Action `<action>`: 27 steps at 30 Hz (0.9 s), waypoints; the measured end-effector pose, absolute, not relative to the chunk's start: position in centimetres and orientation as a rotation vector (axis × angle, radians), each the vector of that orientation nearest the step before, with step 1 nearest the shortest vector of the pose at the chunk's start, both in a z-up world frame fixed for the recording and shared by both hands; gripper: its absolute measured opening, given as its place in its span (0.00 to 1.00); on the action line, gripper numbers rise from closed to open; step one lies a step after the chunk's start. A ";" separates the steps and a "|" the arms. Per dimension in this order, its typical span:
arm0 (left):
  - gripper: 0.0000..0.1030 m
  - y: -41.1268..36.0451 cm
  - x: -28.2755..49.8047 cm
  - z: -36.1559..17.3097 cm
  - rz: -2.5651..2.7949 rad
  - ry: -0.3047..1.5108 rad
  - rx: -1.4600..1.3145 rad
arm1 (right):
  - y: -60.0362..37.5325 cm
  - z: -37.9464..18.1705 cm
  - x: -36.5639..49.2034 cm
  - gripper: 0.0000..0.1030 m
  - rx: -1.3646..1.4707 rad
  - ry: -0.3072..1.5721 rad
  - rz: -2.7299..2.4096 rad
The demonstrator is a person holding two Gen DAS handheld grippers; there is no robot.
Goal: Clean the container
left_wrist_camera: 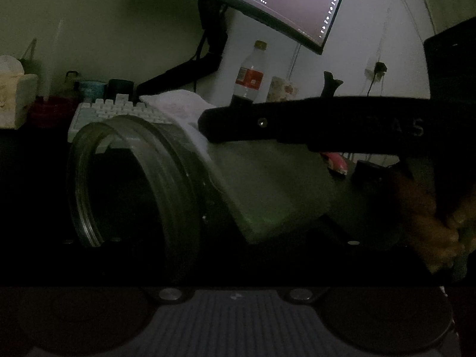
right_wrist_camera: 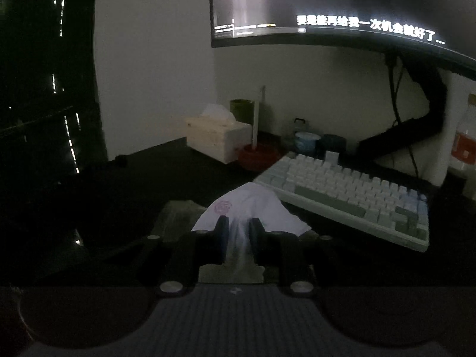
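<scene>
Container: clear jar point(left_wrist_camera: 142, 178) lying tilted, mouth toward the left, near the left camera; left hand-held gripper's own state cannot be told.
Cloth: white tissue point(right_wrist_camera: 250, 208), pink printed mark, clamped in the right hand-held gripper point(right_wrist_camera: 239, 229), draped over the jar.
Progress: judged mid-wipe; outside being rubbed, inside apparently not yet done.
Writing: Chinese subtitle on the monitor point(right_wrist_camera: 357, 3); bottle point(left_wrist_camera: 250, 74) label red, unreadable.

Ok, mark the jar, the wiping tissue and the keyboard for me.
Clear jar point(left_wrist_camera: 89, 154): left wrist view, upper rim of its mouth.
White tissue point(right_wrist_camera: 253, 205): right wrist view, bunched part ahead of the claw.
Keyboard point(right_wrist_camera: 351, 190): right wrist view, middle key rows.
</scene>
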State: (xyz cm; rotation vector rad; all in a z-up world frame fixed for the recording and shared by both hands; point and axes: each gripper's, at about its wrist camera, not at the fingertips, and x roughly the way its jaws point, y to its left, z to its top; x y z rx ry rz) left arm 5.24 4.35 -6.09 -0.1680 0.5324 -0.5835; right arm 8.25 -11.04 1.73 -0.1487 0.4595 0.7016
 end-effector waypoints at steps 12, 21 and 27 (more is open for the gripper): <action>1.00 4.1 5.2 -6.1 -0.596 0.536 -0.168 | -11.3 2.1 8.4 0.20 -0.126 0.481 0.705; 1.00 3.7 4.9 -6.0 -0.593 0.543 -0.165 | -14.0 1.8 10.9 0.24 -0.031 0.536 0.576; 1.00 3.3 4.7 -6.1 -0.615 0.541 -0.160 | -12.5 2.2 7.9 0.24 -0.122 0.505 0.686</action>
